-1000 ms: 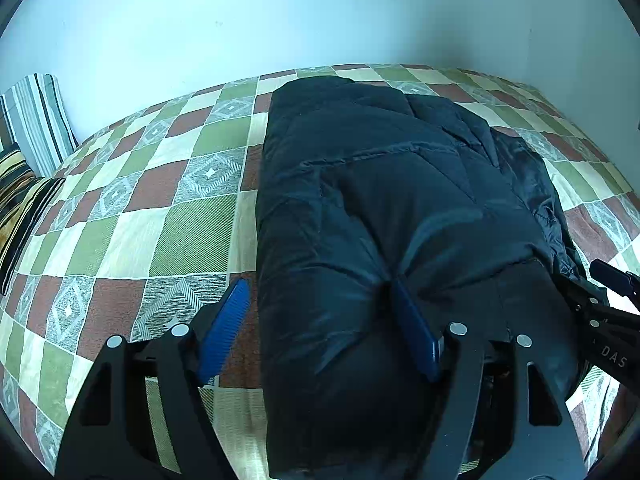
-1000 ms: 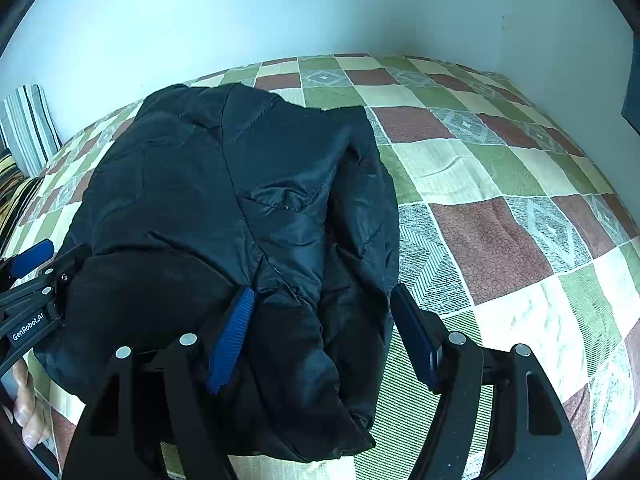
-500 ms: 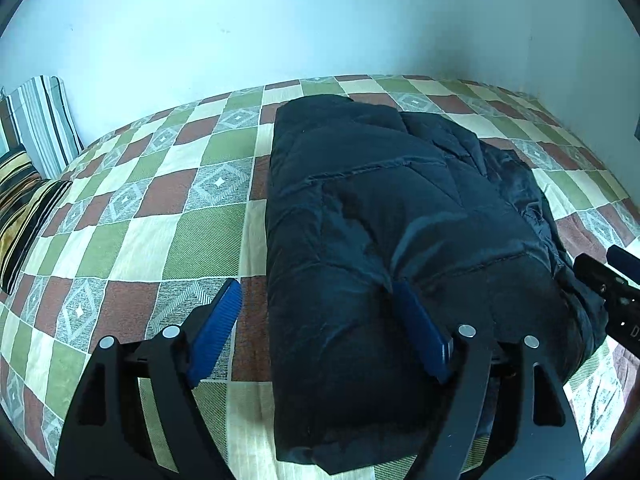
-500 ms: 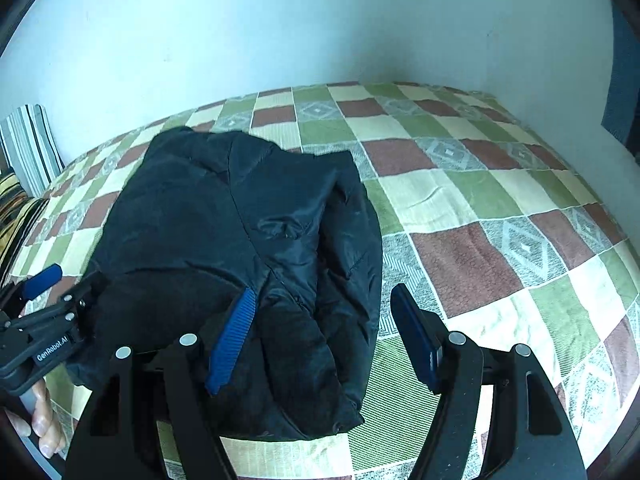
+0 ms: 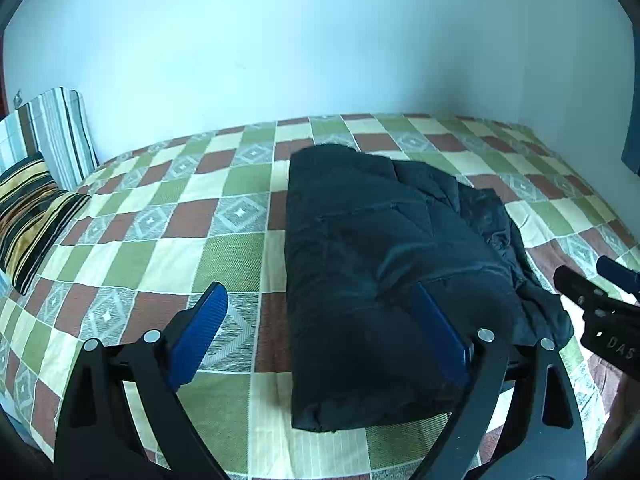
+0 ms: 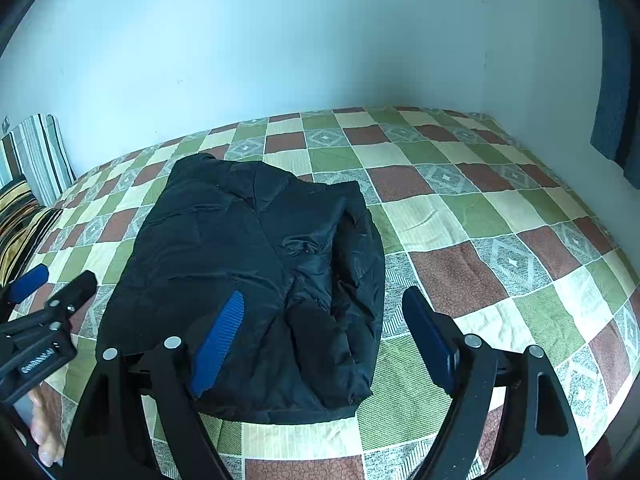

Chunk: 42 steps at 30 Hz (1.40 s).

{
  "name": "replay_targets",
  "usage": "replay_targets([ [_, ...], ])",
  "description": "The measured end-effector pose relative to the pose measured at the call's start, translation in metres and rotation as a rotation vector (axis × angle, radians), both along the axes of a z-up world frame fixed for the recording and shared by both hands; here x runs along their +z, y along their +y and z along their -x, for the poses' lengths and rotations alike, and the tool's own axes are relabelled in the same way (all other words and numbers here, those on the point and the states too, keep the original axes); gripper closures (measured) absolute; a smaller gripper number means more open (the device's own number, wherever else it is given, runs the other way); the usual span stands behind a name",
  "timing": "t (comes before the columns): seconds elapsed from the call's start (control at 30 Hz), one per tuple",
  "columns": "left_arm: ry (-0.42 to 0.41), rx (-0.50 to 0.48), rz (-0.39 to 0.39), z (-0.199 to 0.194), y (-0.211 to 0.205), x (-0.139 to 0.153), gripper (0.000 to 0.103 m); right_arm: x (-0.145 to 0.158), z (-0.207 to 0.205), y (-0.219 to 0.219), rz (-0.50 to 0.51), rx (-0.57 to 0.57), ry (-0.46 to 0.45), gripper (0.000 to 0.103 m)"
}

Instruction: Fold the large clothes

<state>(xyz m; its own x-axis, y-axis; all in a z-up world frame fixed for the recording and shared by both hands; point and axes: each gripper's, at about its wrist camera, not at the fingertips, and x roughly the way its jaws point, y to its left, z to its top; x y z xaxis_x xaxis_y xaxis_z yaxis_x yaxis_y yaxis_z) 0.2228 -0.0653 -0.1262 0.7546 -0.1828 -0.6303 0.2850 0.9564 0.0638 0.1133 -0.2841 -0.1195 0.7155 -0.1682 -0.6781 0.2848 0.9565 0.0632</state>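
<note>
Black puffer jacket [image 5: 384, 272] lies folded into a thick rectangular bundle on the checkered bedspread [image 5: 160, 248], lying flat near the front edge of the bed. In the left wrist view the bundle fills the center toward 3 o'clock, loose crumpled fabric sticking out along its right side. Left gripper [image 5: 320, 336] hovers above the near end of the bundle, its 2 blue-padded fingers [image 5: 198, 332] spread wide apart, gripping nothing; the left pad sits over bare bedspread, the right pad over the jacket. Right gripper [image 6: 324, 340] likewise has its 2 fingers wide apart and empty, above the near right corner of the bundle [image 6: 248, 280], left pad over the jacket, right pad over the bedspread [image 6: 500, 240]. Each gripper shows in the other's view: right one at 3 o'clock in the left view, left one at 9 o'clock in the right view. 2 striped pillows [image 5: 44, 176] sit at 9 o'clock by the pale wall [image 5: 320, 48]. Dark blue curtain [image 6: 616, 80] hangs at 2 o'clock in the right view.
</note>
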Motion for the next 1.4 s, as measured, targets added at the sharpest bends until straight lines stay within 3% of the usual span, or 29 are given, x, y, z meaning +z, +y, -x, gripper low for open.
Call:
replay_targets([
  [0.77, -0.106, 0.013, 0.073, 0.061, 0.02, 0.061, 0.005, 0.054, 0.047, 0.023, 0.054, 0.014, -0.111, 0.021],
  [1.4, -0.116, 0.026, 0.076, 0.077, 0.028, 0.07, 0.005, 0.064, 0.06, 0.034, 0.066, 0.023, -0.134, 0.021],
])
